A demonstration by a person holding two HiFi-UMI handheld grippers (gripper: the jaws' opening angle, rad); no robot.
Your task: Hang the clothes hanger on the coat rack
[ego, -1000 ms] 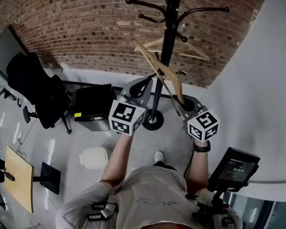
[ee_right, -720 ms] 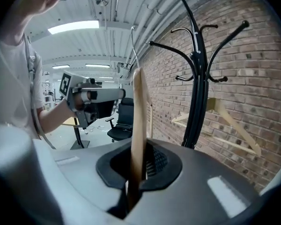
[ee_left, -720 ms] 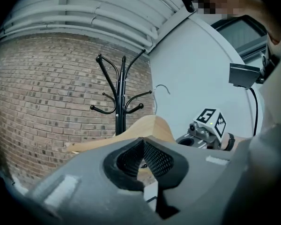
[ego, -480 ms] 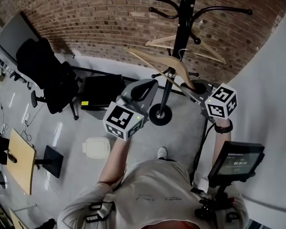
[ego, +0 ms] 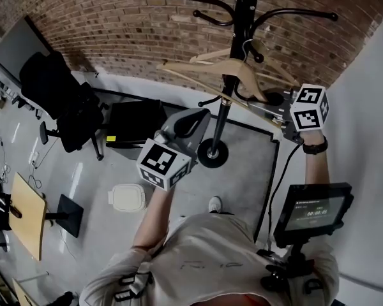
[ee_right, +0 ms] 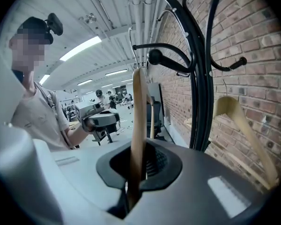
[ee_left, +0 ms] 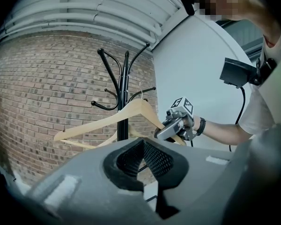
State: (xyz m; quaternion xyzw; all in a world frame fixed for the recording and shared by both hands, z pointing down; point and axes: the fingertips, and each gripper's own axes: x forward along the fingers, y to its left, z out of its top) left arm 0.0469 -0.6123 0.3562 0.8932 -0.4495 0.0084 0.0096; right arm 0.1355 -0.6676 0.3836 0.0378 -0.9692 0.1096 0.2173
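Brick wall behind, grey floor below. Item one, coat rack: black pole with curved pegs, standing right in front of you. Item two, wooden hanger: you carry it high beside the pole, its wire hook up among the pegs. It may be just short of catching one, though the head view is too crowded to say. Item three, right gripper: its jaws are clamped tight on one end of the hanger's wooden arm. That end grip leaves the hook free to go over a peg. Item four, left gripper: held level and back from the rack, jaws together with nothing between them, out of the hanger's way. Item five, second hanger: already on the rack's wall side.
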